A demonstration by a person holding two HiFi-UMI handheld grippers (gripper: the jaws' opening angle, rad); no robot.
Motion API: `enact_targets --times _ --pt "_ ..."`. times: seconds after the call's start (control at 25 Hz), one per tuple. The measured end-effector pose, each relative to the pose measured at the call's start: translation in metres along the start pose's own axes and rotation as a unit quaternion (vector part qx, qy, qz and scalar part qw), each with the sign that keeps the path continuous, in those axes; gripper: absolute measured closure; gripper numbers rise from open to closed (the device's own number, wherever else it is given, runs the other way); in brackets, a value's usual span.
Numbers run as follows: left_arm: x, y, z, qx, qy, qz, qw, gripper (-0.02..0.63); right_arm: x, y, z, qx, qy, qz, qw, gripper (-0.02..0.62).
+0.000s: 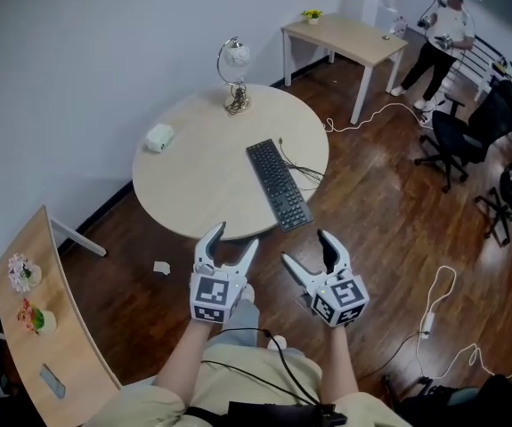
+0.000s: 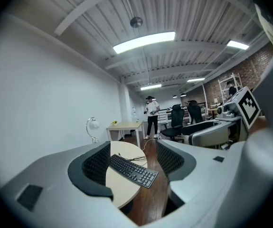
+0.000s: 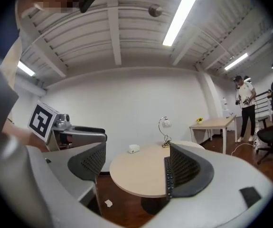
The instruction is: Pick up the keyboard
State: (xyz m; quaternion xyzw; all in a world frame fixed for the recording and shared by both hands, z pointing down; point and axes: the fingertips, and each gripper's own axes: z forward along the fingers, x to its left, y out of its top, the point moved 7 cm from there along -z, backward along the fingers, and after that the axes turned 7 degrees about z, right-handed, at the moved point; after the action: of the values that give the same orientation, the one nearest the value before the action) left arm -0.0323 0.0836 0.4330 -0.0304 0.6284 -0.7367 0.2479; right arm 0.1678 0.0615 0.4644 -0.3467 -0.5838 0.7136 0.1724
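**Left.** A curved wooden worktop (image 1: pixel 69 327) carries small flower pots (image 1: pixel 22 272) and stands below a plain white wall (image 1: pixel 77 52). Beside it a paper scrap (image 1: pixel 161 267) lies on the dark wood floor (image 1: pixel 389 229).

**Centre.** A round pale worktop (image 1: pixel 193 185) bears, from left to right, a small white box (image 1: pixel 158 137), a chrome desk lamp (image 1: pixel 234 76) at the far rim, and the black keyboard (image 1: pixel 279 184). The keyboard lies flat and angled on the right half of this worktop. Its near end is at the rim closest to the camera, and its black cable (image 1: pixel 304 172) is looped just beside it on the right.

**Foreground.** The left claw (image 1: pixel 235 237) and right claw (image 1: pixel 305 247) are side by side over the floor, near the round worktop's edge and apart from the keyboard. The left claw's jaws are wide with nothing between the pads, and its own view shows the keyboard beyond the gap. The right claw's jaws are also wide and empty.

**Right.** A rectangular pale worktop (image 1: pixel 345 38) by the wall holds a small yellow plant (image 1: pixel 311 14). Beyond it are a standing person (image 1: pixel 442 38) and black office chairs (image 1: pixel 469 132), and a white cable (image 1: pixel 434 301) trails on the floor.

**Overhead (gripper views).** The ceiling is white and ribbed, with strip lights (image 2: pixel 143 42).
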Motion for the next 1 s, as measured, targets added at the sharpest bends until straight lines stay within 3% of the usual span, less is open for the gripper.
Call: enact_targets --times 0.16,0.28,0.6,0.8,1.0 --pt "0.015 -0.021 0.047 0.005 0.001 -0.021 0.9998 0.322 -0.038 -0.006 0.017 0.015 -0.035 0.005 0.999 0.164" --pt "0.026 -0.028 0.091 0.004 -0.021 -0.034 0.9992 0.322 -0.067 -0.001 0.039 0.023 -0.054 -0.007 0.998 0.164" --pt "0.099 -0.045 0.205 0.019 -0.058 -0.062 0.9962 0.322 -0.123 0.007 0.141 0.091 -0.059 -0.021 0.994 0.164" --pt "0.144 -0.073 0.255 0.058 -0.096 -0.091 0.9895 0.322 -0.149 -0.017 0.194 0.145 -0.060 -0.004 0.988 0.164" --pt "0.173 -0.104 0.300 0.090 -0.123 -0.097 0.9837 0.322 -0.169 -0.057 0.215 0.190 -0.072 0.050 0.978 0.164"
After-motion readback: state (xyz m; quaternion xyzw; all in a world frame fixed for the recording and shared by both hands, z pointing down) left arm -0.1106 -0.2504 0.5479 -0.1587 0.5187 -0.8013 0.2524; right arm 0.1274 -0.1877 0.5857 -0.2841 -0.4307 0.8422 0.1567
